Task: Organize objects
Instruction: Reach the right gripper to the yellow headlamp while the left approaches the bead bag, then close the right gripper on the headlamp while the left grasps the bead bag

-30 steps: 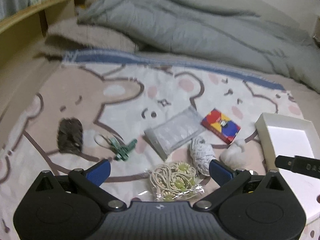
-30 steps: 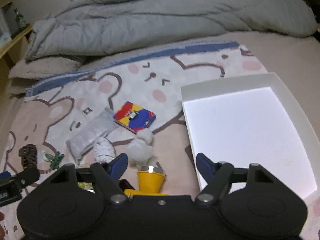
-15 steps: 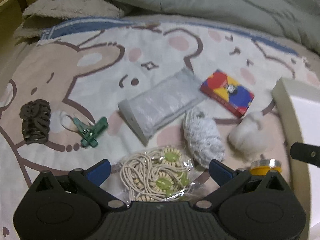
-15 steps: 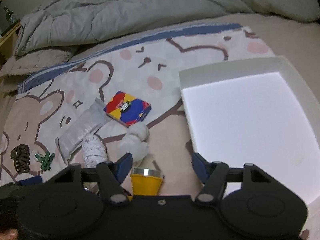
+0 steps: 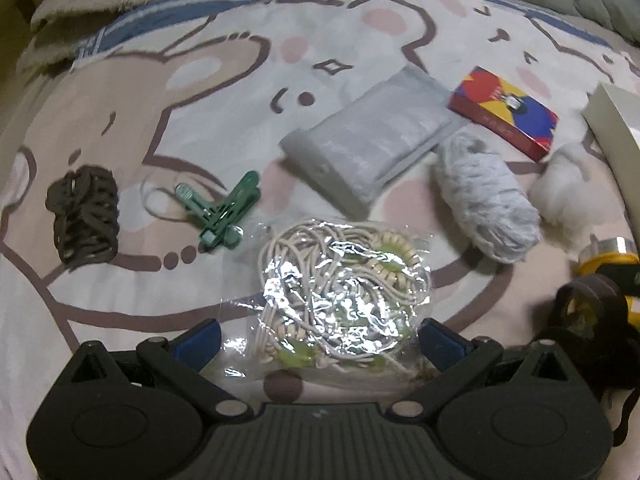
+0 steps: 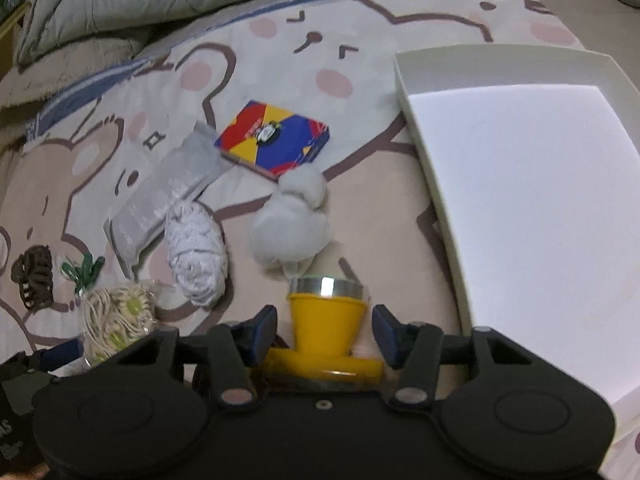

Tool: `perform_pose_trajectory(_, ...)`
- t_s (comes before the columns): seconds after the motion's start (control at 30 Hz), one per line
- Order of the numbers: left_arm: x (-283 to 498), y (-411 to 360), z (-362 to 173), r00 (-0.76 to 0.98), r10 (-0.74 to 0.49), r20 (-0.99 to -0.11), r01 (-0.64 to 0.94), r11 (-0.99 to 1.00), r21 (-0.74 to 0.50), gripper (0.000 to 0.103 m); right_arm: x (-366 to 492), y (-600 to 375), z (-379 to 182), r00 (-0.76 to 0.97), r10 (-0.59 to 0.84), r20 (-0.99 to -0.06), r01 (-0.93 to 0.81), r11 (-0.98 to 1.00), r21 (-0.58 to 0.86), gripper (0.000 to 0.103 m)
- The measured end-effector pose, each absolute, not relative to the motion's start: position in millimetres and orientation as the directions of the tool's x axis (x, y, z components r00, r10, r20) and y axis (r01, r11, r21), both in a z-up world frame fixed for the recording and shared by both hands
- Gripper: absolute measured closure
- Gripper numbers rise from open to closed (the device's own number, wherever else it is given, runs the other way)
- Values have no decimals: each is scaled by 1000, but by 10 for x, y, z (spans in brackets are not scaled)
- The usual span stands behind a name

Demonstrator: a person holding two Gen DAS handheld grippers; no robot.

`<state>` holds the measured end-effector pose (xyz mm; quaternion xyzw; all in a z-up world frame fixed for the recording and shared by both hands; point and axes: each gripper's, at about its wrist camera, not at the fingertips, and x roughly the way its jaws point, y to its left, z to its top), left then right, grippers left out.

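Observation:
My left gripper [image 5: 320,340] is open and points steeply down. Its blue pads stand either side of the near end of a clear bag of cream cords with green beads [image 5: 344,292], apart from it. My right gripper [image 6: 324,334] straddles a yellow cone-shaped thing with a silver rim [image 6: 326,308]. Its jaws are closing, with a thin gap still showing at each pad. The bag [image 6: 116,316] also shows at the lower left of the right wrist view. An empty white box [image 6: 420,120] lies to the right.
On the bear-print blanket lie a colourful card box [image 5: 504,112], a grey packet [image 5: 372,136], a pale yarn skein [image 5: 488,208], a cotton tuft [image 5: 568,196], a green clip [image 5: 220,212] and a brown hair claw [image 5: 82,212]. A grey duvet is bunched behind.
Both grippers have sunk towards the blanket and tilted further down. The right jaws have narrowed around the yellow thing. The bag now lies between the left pads.

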<state>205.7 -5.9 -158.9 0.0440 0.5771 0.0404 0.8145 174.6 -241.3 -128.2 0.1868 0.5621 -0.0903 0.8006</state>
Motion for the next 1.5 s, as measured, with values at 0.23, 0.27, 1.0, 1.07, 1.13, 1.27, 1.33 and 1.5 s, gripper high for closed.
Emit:
perform_pose_trajectory(0.23, 2165, -63, -1642, 375, 103, -921, 50, 990, 131, 0, 1799, -2347, -1520, 303, 48, -952, 386, 907, 169, 54)
perform_pose_trajectory(0.27, 2179, -76, -1651, 387, 105, -916, 71, 987, 143, 0, 1806, -2334, -1549, 302, 45, -952, 384, 909, 165, 54)
perform_pose_trajectory(1.0, 1923, -196, -1014, 515, 19, -857, 110, 990, 88, 35, 1591, -2273, -1068, 477, -9, -879, 258, 957, 131, 61)
perform_pose_trajectory(1.07, 1856, -196, -863, 551, 10, -834, 101, 992, 79, 35, 1555, -2270, -945, 514, -18, -857, 248, 960, 129, 61)
perform_pose_trajectory(1.13, 1802, -178, -732, 581, 7, -814, 86, 994, 69, 35, 1538, -2265, -821, 551, -23, -834, 245, 960, 136, 61)
perform_pose_trajectory(1.27, 1699, -149, -486, 620, 8, -785, 49, 998, 49, 35, 1463, -2276, -597, 603, -37, -797, 249, 958, 144, 61)
perform_pose_trajectory(1.33, 1647, -137, -392, 630, 5, -777, 38, 999, 37, 35, 1394, -2276, -486, 624, -45, -780, 243, 960, 138, 61)
perform_pose_trajectory(1.5, 1475, -156, -224, 648, -10, -761, 32, 999, 14, 35, 1246, -2256, -254, 666, -38, -745, 217, 965, 145, 61)
